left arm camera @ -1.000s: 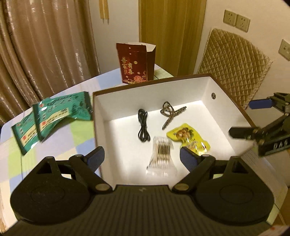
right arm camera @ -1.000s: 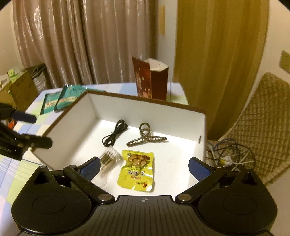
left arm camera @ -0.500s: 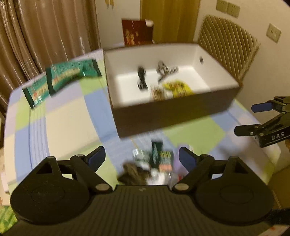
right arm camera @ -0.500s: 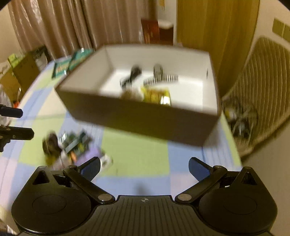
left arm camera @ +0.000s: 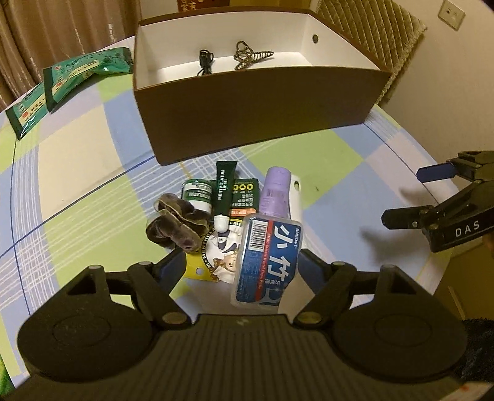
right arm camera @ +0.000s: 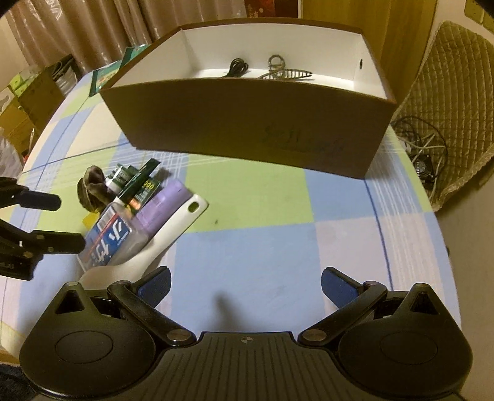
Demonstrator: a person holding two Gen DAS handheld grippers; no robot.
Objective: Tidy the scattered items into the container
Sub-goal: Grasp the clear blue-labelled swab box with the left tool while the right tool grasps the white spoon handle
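Note:
A brown box (left arm camera: 256,105) with a white inside stands on the checked tablecloth, holding a black cable (left arm camera: 205,61) and a hair claw (left arm camera: 250,55). In front of it lies a pile: a blue floss-pick case (left arm camera: 268,259), a purple bottle (left arm camera: 276,191), a green Mentholatum tube (left arm camera: 225,191), a green jar (left arm camera: 197,194), a brown scrunchie (left arm camera: 176,225) and a white handle (left arm camera: 295,197). My left gripper (left arm camera: 240,265) hangs over the pile, its jaws closing around the floss-pick case and not pressing it. My right gripper (right arm camera: 247,282) is open over bare cloth to the right of the pile.
Two green packets (left arm camera: 71,74) lie at the far left of the table. A dark red paper bag (left arm camera: 200,4) stands behind the box. A quilted chair (right arm camera: 447,77) and loose cables (right arm camera: 426,148) sit beyond the table's right edge.
Both grippers have drawn back from over the box and sunk toward the cloth in front of it. The pile has come into view under the left gripper, whose jaws have narrowed.

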